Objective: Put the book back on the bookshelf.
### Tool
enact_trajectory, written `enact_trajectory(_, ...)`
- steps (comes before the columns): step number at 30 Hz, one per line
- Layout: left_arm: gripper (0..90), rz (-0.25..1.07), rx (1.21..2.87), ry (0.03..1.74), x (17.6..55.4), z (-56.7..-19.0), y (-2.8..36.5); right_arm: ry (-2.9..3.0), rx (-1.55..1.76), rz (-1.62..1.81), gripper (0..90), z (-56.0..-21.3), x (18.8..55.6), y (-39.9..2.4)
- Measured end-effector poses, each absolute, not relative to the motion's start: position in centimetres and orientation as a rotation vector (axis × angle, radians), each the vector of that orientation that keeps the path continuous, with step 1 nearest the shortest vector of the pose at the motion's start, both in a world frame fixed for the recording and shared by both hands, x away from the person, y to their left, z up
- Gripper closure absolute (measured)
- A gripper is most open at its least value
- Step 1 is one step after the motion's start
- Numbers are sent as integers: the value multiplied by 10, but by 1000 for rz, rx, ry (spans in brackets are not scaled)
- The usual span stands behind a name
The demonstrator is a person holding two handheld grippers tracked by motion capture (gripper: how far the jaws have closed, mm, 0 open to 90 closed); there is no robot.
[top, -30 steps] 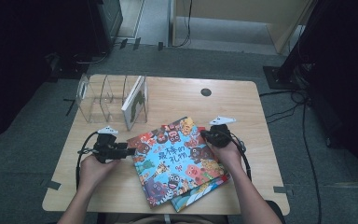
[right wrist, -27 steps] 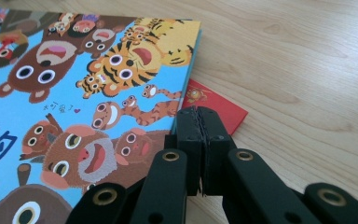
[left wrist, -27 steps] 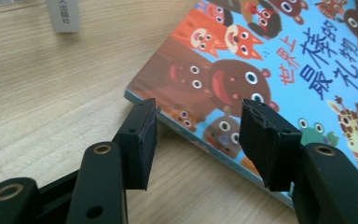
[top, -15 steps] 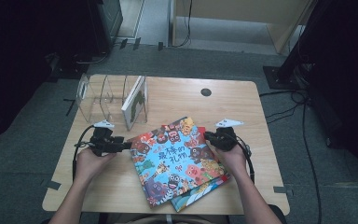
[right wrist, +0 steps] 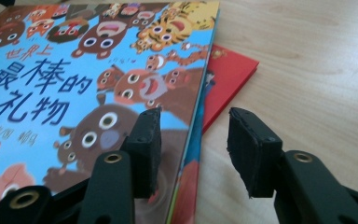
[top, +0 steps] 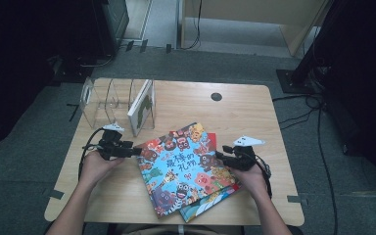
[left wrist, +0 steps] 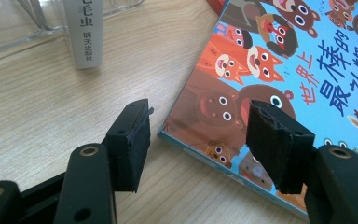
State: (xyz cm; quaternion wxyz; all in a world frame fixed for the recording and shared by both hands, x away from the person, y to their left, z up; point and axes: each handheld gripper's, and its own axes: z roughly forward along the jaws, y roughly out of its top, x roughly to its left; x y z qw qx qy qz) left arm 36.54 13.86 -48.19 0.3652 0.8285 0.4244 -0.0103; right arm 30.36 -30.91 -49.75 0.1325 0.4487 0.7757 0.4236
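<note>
Risk starts at the left: the left gripper (top: 136, 151) sits at the left edge of the large blue picture book with cartoon animals on its cover (top: 183, 166), which lies flat near the middle of the front half of the pale wooden surface (top: 186, 100). Its fingers (left wrist: 133, 137) stand apart, having just been opening, and they straddle the book's near corner without pressing it. A close from here could pinch only the cover, so the pages would sag or fan open. Behind it, the clear plastic divider rack (top: 108, 100) at the back left corner holds one upright white book (top: 142, 107); a careless swing could knock that over.

Beneath the blue book lies a thinner red book (top: 213, 139), and dragging the top one might shove it toward the front edge.

On the right, the right gripper (top: 221, 157) has also just been opening; its fingers (right wrist: 145, 140) are apart, bracketing the blue book's right edge with nothing clamped.

Most of the red book's cover is hidden, the white book's spine lettering is cut off, and the rack's empty slots are hard to trace.
</note>
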Motion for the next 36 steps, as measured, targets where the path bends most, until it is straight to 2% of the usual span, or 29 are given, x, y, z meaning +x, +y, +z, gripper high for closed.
enact_trajectory(12, 419, -29, 2166, 1068, 370, -482, 132, 2259, 1316, 1228, 467, -501, 271, -320)
enact_trajectory(36, 436, -51, 2150, 1055, 372, -481, 131, 2273, 1276, 1203, 446, -501, 215, -322)
